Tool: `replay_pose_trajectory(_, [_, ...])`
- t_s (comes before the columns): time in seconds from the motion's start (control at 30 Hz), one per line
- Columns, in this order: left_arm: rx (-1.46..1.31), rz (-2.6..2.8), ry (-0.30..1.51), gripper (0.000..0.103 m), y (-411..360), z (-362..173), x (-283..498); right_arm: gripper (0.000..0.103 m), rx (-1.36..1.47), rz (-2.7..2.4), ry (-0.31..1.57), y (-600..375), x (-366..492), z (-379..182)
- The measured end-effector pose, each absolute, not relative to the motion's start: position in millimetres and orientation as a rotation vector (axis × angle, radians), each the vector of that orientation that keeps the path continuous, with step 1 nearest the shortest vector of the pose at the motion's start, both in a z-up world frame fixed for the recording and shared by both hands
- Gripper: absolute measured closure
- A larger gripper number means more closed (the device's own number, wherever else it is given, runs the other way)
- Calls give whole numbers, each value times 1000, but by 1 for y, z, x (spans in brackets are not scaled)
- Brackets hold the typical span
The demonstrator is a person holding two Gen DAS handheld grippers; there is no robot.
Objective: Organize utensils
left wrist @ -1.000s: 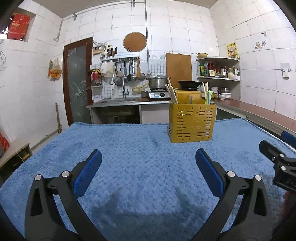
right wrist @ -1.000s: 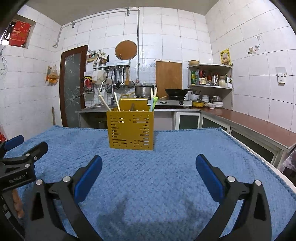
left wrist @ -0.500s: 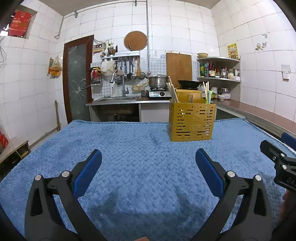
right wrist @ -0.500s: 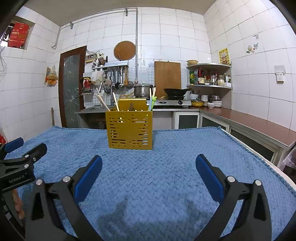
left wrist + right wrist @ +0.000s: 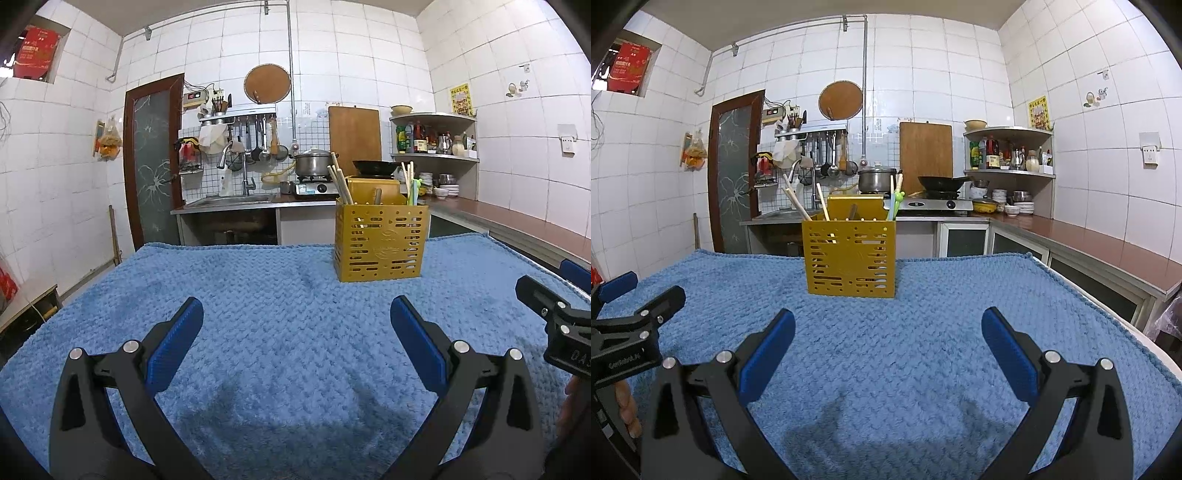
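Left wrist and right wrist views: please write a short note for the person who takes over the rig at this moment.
Left tool: open, holds nothing, above the blue textured cloth.
Right tool: open, holds nothing, beside the left one.
The yellow perforated plastic utensil holder stands upright on the cloth ahead of both tools. Wooden chopsticks lean in its left part; a green-topped utensil stands at its right.
Done: these utensils are already in the holder.
Left: no loose utensil shows on the cloth, so check outside these views before you finish.
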State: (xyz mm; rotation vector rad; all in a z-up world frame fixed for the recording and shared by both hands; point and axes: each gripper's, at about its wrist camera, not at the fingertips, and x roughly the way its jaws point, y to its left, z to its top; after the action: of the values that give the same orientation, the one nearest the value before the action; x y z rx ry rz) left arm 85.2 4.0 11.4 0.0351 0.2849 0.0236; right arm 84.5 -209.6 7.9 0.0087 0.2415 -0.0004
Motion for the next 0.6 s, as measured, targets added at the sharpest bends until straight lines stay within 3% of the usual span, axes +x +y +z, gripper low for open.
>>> replay_pose_trajectory(0.6, [34,15,286,5,5,13,84,4,-3,-16,234,-210,81,6])
